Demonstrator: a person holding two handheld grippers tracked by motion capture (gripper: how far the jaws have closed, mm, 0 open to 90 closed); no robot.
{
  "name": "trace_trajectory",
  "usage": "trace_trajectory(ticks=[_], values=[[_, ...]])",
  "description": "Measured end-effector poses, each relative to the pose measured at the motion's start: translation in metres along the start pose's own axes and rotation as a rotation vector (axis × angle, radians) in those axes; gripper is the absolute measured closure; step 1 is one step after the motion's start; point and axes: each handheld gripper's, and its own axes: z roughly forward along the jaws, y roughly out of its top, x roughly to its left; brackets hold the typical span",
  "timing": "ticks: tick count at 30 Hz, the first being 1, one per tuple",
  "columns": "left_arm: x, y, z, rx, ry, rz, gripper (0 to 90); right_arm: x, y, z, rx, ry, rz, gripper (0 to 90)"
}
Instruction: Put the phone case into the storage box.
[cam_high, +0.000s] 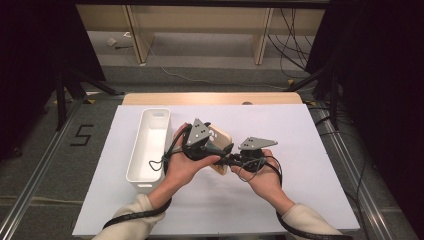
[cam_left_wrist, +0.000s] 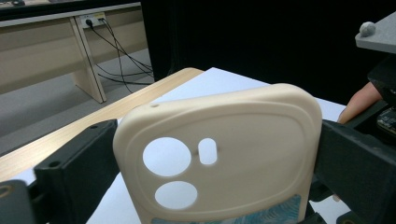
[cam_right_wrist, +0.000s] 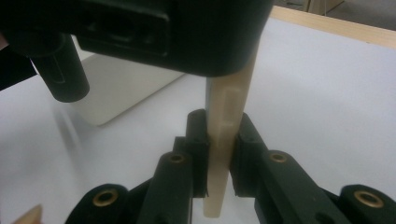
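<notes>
Two claws (cam_high: 220, 150) (cam_right_wrist: 219, 154) gripping cream phone case (cam_left_wrist: 219, 154), white bin (cam_high: 150, 145) beside

The worktop (cam_high: 300, 100) is a rectangular surface with a light wooden top, seen as a bare strip along its far edge. A white sheet (cam_high: 305, 165) covers nearly all of it, reaching from that strip to the near edge and out to both sides. On the left part of the sheet sits a long, narrow white bin (cam_high: 148, 145), its length running from near to far and its open top facing up. A thin dark cord lies inside its near end. In the right gripper view the bin (cam_right_wrist: 116, 93) rests flat on the sheet (cam_right_wrist: 327, 102), with the wooden edge (cam_right_wrist: 336, 28) beyond.
</notes>
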Motion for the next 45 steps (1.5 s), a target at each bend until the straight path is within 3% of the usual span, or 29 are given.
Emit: trace_trajectory(ticks=[10, 20, 31, 36, 41, 45], values=[[0.000, 0.000, -0.001, -0.011, -0.006, -0.020, 8.0, -0.001, 0.000, -0.001, -0.007, -0.003, -0.002, 80.3], [-0.001, 0.004, -0.003, -0.009, -0.001, -0.009, 9.4, 0.000, 0.001, -0.001, -0.020, -0.004, -0.010, 79.4], [0.001, 0.007, -0.005, -0.018, 0.002, -0.011, 10.2, -0.001, 0.002, 0.000, -0.029, -0.012, -0.025, 72.1], [0.002, 0.009, -0.007, -0.026, 0.005, -0.013, 10.2, -0.001, 0.002, 0.001, -0.040, -0.015, -0.038, 60.7], [0.005, 0.012, -0.010, -0.036, 0.014, -0.014, 10.3, -0.001, 0.003, 0.003, -0.042, 0.006, -0.034, 36.8], [0.008, 0.014, -0.013, -0.043, 0.024, -0.015, 10.3, 0.001, 0.003, 0.004, -0.064, 0.009, -0.058, 21.0]])
